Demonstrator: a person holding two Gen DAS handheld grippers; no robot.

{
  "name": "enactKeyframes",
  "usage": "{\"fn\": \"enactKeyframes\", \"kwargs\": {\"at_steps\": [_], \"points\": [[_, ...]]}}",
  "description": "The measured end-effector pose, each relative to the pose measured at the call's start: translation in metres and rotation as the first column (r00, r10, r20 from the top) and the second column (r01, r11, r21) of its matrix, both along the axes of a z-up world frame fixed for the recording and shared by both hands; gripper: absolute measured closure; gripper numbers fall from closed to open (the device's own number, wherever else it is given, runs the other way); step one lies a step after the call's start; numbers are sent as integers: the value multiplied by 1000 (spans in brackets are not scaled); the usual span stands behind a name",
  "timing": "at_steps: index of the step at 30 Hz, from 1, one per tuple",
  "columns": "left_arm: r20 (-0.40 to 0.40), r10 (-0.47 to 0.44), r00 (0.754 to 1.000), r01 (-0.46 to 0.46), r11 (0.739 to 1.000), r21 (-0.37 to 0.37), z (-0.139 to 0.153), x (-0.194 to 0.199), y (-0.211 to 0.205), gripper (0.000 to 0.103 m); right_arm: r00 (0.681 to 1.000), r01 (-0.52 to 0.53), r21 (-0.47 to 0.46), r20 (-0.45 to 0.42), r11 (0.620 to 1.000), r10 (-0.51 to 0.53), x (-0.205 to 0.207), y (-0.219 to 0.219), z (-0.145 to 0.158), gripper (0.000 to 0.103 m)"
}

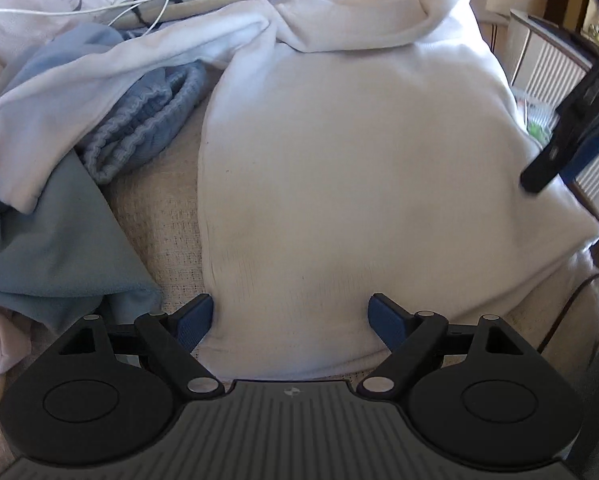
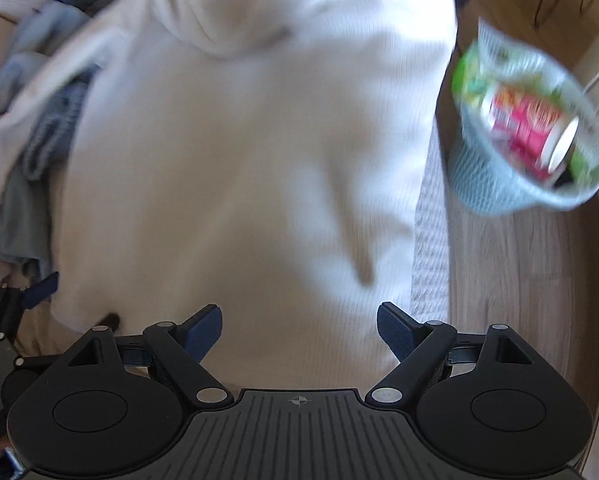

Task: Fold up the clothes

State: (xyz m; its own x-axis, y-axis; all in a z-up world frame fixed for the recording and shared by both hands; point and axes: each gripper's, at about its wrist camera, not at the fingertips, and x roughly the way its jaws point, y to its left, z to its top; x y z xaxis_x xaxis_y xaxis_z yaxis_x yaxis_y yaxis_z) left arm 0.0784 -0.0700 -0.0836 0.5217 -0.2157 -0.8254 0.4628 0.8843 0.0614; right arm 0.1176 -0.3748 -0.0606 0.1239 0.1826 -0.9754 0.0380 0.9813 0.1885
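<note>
A white sweatshirt (image 1: 359,160) lies spread flat on a beige bed cover (image 1: 159,240), its hood or collar at the far end. My left gripper (image 1: 289,318) stands open over the near left part of the hem, with the left pad at the garment's side edge and cloth between the pads. The right wrist view is blurred. There my right gripper (image 2: 299,328) is open above the near right part of the sweatshirt (image 2: 239,160). One of the right gripper's fingers (image 1: 547,160) shows over the garment's right edge. The left gripper's fingers (image 2: 39,288) appear at the lower left.
A blue knitted garment (image 1: 147,132) and a light blue cloth (image 1: 51,248) lie in a heap left of the sweatshirt, one white sleeve draped over them. Cables and cushions sit at the far end. Right of the bed, a mesh basket (image 2: 499,184) with cans stands on the wooden floor (image 2: 519,280).
</note>
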Motion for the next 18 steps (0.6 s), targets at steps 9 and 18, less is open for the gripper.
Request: {"fn": "enactKeyframes", "kwargs": {"at_steps": [9,18], "points": [[46,-87,995,86,996,9,7,-10,-3,89,998,-46,-24,-45,999,45,5,16,-17,41],[31,-262,964,254,954,161,57,-26,8,94,984,-178,52,0,983,178,-35,42,22,98]]}}
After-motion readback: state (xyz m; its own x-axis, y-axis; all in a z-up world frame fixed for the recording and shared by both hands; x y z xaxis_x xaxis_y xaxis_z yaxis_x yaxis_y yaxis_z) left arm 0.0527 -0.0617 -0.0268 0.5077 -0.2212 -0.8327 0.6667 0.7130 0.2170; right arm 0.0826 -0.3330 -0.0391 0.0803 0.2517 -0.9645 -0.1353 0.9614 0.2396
